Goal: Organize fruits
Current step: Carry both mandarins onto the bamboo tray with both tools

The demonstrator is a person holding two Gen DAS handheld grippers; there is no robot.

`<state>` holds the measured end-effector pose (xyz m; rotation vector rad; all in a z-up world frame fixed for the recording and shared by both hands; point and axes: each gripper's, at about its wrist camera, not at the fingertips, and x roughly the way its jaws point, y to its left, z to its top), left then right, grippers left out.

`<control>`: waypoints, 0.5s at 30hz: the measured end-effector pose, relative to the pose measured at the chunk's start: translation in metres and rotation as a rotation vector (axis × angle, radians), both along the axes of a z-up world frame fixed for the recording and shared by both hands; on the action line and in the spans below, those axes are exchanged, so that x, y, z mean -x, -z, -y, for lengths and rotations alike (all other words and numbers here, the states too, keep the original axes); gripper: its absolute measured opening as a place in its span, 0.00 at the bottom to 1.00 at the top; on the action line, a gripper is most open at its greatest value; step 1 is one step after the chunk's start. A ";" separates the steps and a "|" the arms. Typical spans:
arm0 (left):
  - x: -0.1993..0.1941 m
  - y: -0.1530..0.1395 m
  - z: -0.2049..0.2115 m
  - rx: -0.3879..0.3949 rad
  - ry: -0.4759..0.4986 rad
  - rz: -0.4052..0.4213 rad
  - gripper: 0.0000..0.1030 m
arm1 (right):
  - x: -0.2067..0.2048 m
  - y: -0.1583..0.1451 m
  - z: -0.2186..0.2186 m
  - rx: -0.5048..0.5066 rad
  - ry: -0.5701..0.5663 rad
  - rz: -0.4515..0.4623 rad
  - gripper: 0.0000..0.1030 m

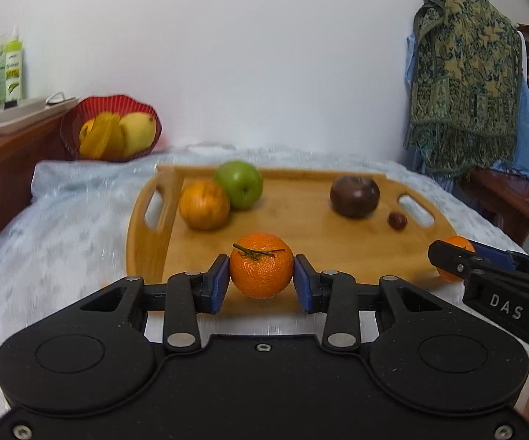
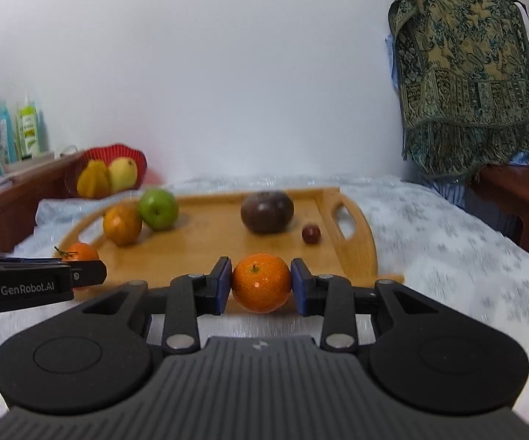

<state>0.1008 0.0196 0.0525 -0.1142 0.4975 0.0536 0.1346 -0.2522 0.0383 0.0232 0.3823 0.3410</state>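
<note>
Each hand-held gripper, left [image 1: 261,281] and right [image 2: 261,286], is clamped on a mandarin [image 1: 261,266] above the wooden tray's [image 1: 301,256] near edge; ease your squeeze unevenly and round fruit rolls away.

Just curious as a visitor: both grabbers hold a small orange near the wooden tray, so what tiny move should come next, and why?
Probably carry the left gripper forward over the wooden tray and set its stemmed mandarin near the orange, since its jaws already clamp the fruit at the tray's near edge.
</note>
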 end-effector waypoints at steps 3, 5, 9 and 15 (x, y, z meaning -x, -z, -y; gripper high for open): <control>-0.017 -0.006 -0.005 0.019 0.000 -0.004 0.34 | -0.018 -0.008 -0.002 -0.001 -0.015 0.001 0.38; -0.030 -0.008 -0.008 0.031 -0.003 -0.015 0.34 | -0.031 -0.012 -0.002 -0.010 -0.037 -0.014 0.38; -0.055 -0.008 -0.012 0.043 0.012 -0.028 0.34 | -0.061 -0.015 -0.005 -0.016 -0.077 -0.045 0.37; -0.091 -0.001 -0.011 0.018 0.036 -0.044 0.34 | -0.097 -0.006 -0.016 0.024 -0.109 -0.098 0.38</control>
